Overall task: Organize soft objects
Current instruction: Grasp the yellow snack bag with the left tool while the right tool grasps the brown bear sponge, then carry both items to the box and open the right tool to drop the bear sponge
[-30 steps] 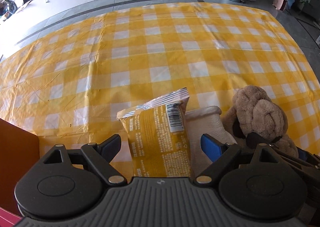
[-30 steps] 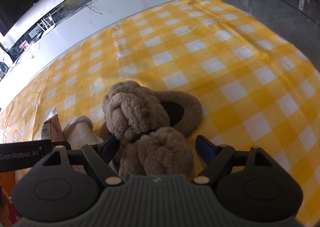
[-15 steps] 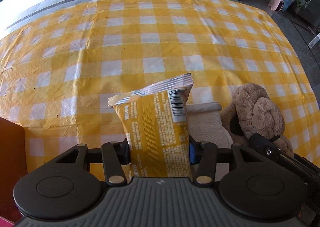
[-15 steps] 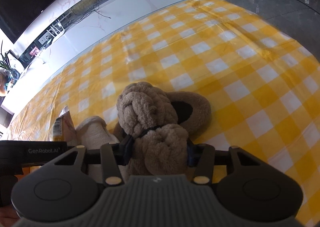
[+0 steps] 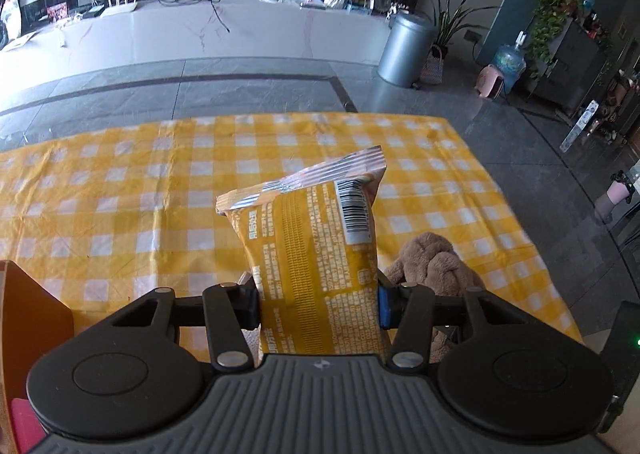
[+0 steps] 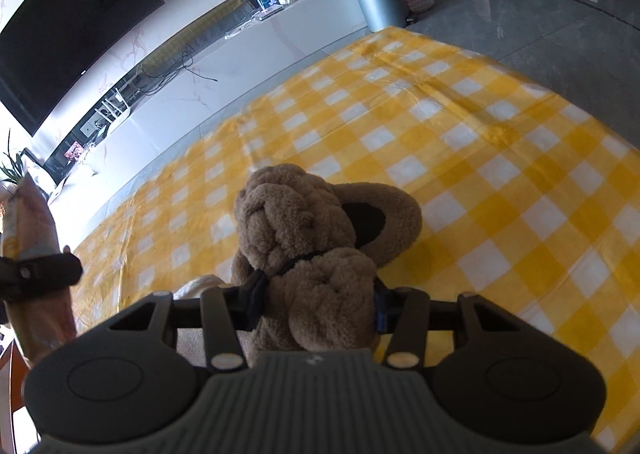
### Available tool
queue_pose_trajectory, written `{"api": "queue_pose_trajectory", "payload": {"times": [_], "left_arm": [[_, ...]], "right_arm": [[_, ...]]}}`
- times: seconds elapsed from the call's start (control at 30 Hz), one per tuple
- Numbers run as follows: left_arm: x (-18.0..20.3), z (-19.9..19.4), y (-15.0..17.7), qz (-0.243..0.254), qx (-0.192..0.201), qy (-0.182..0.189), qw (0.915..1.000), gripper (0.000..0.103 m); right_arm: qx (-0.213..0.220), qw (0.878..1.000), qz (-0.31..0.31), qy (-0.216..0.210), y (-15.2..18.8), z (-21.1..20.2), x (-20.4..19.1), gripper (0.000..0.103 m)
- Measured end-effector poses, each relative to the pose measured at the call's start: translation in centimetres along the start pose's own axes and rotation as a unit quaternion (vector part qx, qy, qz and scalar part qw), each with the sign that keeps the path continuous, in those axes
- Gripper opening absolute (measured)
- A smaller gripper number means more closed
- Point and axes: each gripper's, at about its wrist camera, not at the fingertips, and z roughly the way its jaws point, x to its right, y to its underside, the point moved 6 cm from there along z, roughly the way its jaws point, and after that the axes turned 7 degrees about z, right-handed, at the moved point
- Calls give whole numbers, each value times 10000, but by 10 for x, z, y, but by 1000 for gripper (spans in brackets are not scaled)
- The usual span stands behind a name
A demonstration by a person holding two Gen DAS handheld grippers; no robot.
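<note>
Two soft things are held at once. The yellow snack packet (image 5: 316, 254) stands upright between the fingers of the left tongs (image 5: 318, 304), which are clamped on its lower half, its crimped silver top edge and barcode uppermost. It is lifted above the bench (image 5: 120, 206), which wears a yellow-and-white checked cloth. The same packet shows at the left edge of the right wrist view (image 6: 36, 254), with a black finger across it.

The brown plush slipper (image 6: 316, 254) is pinched by the right tongs (image 6: 316, 308), closed on its knotted, fluffy front; the dark opening of the slipper faces away, towards the far side of the cloth. Whether its sole touches the cloth or hangs just clear cannot be told. From the left wrist view the slipper (image 5: 432, 262) sits just to the right of the packet.

A pale, cream-coloured soft item (image 6: 196, 284) peeks out just left of the slipper, mostly hidden behind the tongs. An orange-brown box wall (image 5: 32, 314) stands at the left edge of the bench. Beyond the bench, on the grey tiled floor, stands a metal bin (image 5: 404, 50).
</note>
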Motion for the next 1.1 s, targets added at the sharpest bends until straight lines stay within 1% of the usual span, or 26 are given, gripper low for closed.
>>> {"api": "queue_pose_trajectory", "payload": {"times": [0.07, 0.13, 0.2, 0.33, 0.43, 0.5, 0.63, 0.73, 0.8, 0.9, 0.97, 1.1], "left_arm": [[-2, -20, -5, -70, 150, 23, 9999, 57], [-6, -42, -4, -214, 333, 62, 9992, 57], [-12, -63, 1, -269, 495, 179, 9982, 57], [-37, -108, 18, -517, 690, 608, 9944, 57], [-62, -136, 30, -605, 1003, 654, 9910, 57], [-82, -154, 40, -675, 1238, 502, 9887, 57], [-124, -184, 59, -942, 1649, 310, 9813, 57], [-156, -202, 74, -1183, 1815, 161, 9761, 57], [-177, -208, 85, -1349, 1861, -11, 9732, 57], [-209, -210, 100, -1644, 1819, -209, 9693, 57], [-231, -209, 109, -1801, 1798, -384, 9663, 57], [-270, -215, 132, -2047, 1762, -848, 9591, 57]], "right_arm": [[116, 9999, -7, -109, -3, -11, -3, 49], [254, 9994, -20, -215, -9, -24, -5, 49], [378, 9986, 33, -365, -13, -33, -7, 49], [385, 9968, 120, -693, -13, -47, -17, 49], [352, 9946, -95, -976, -5, -59, -39, 49], [388, 9924, -293, -1131, 2, -70, -55, 49], [448, 9827, -688, -1658, 12, -94, -103, 49], [469, 9695, -1063, -2160, 28, -116, -147, 49], [361, 9593, -1187, -2535, 43, -126, -172, 49], [71, 9395, -1492, -3084, 71, -138, -215, 49], [-47, 9300, -1851, -3174, 91, -143, -244, 49], [-290, 9170, -2695, -2925, 134, -137, -293, 49]]}}
